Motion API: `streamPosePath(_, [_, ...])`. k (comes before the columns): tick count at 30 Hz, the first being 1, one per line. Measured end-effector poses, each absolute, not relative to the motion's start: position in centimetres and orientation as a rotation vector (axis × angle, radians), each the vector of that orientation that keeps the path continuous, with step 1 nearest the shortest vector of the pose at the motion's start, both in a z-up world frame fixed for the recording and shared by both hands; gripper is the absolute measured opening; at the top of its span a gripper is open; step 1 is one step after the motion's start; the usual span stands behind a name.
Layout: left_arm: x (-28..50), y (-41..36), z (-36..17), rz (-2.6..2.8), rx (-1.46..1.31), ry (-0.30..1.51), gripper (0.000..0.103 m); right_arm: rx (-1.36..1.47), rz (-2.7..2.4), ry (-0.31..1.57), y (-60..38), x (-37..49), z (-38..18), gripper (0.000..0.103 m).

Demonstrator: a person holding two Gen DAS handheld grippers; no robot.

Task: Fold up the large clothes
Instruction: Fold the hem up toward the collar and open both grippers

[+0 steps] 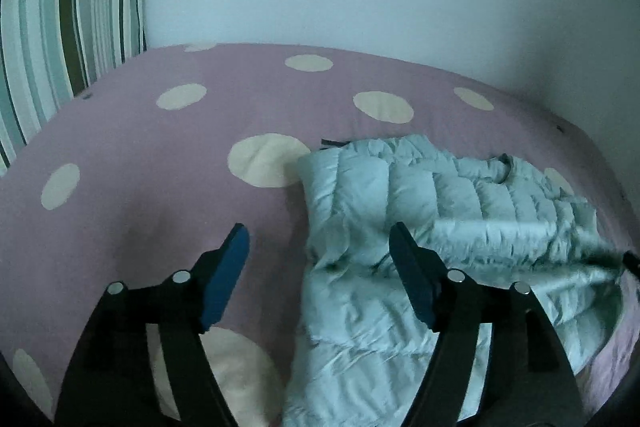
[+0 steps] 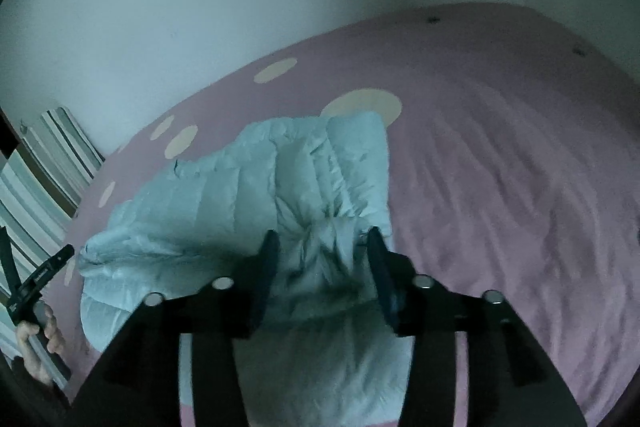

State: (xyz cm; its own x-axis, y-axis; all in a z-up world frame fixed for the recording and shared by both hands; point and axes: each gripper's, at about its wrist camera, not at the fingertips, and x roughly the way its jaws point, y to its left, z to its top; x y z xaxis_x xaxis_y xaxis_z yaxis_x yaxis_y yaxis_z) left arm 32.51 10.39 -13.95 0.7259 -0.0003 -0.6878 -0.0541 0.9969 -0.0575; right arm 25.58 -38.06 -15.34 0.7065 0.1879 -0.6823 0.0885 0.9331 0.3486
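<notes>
Bedspread (image 1: 120, 155) — jacket (image 2: 304, 187) between right gripper (image 2: 324, 247)

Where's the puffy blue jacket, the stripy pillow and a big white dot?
puffy jacket (image 1: 420, 187): left wrist view, quilted panel.
stripy pillow (image 1: 68, 39): left wrist view, front face.
white dot (image 1: 268, 159): left wrist view, its middle.
</notes>
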Motion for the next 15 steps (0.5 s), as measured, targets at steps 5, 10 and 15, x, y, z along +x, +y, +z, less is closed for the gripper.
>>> streamPosePath(5, [31.7,12.1,-15.2,-0.030,-0.148,0.795,0.073,0.353,0.059,0.773,-38.6,24.6,-14.9,0.052])
streamPosePath(10, [32.5,12.3,-16.9,-0.107,-0.156,0.850,0.073,0.303,0.083,0.784,-38.1,25.5,-15.5,0.052])
streamPosePath(15, [34.7,11.3,-18.4,-0.147,-0.103,0.893,0.073,0.262,0.110,0.812,-37.6,27.8,-16.3,0.052])
